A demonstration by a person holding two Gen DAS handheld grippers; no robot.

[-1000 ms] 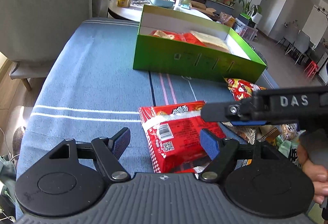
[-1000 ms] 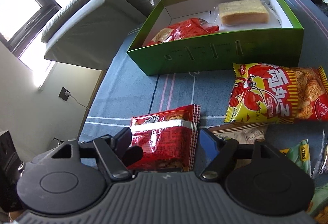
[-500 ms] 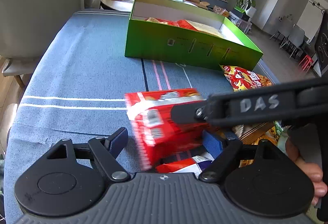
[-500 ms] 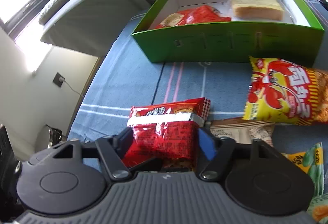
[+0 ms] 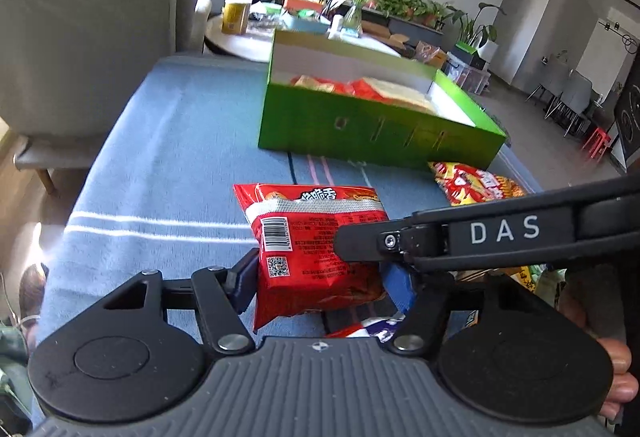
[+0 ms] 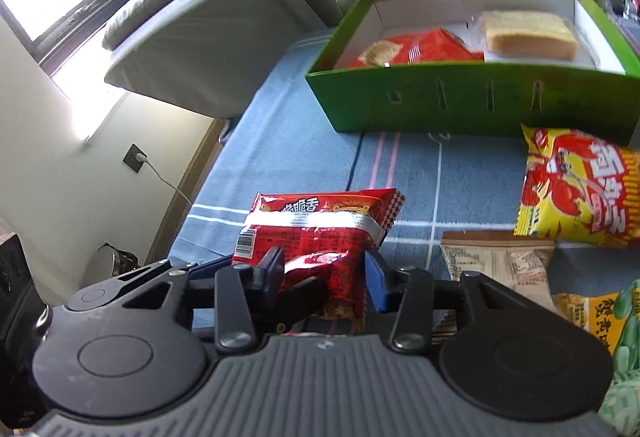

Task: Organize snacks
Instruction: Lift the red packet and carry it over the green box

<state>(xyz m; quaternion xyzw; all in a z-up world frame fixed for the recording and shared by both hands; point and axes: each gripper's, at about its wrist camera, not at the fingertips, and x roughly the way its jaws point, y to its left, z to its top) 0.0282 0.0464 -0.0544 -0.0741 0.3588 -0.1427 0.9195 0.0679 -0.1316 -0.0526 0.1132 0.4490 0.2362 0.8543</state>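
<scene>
Right gripper [image 6: 325, 277] clamping upright red snack packet [image 6: 316, 233]

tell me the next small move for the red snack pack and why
Probably carry the red snack pack, pinched in the right gripper, forward to the green box. The pack looks lifted off the blue cloth, and the box holds other snacks.
</scene>
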